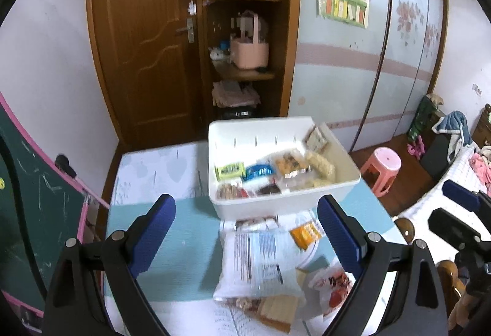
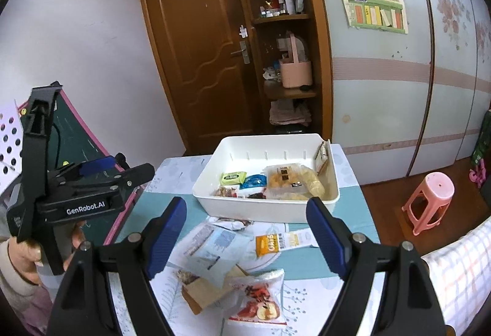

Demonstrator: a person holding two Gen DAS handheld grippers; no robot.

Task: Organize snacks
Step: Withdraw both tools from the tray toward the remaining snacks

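Lying below open right claw [image 2: 247,233], snack packets [image 2: 214,247]

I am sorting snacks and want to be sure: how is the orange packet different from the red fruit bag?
The orange packet is small and flat; the red fruit bag is larger and puffy. The orange packet lies just in front of the white bin; the red fruit bag lies nearer the grippers, partly on a brown packet. Both lie on the table, outside the bin, and no gripper holds either.
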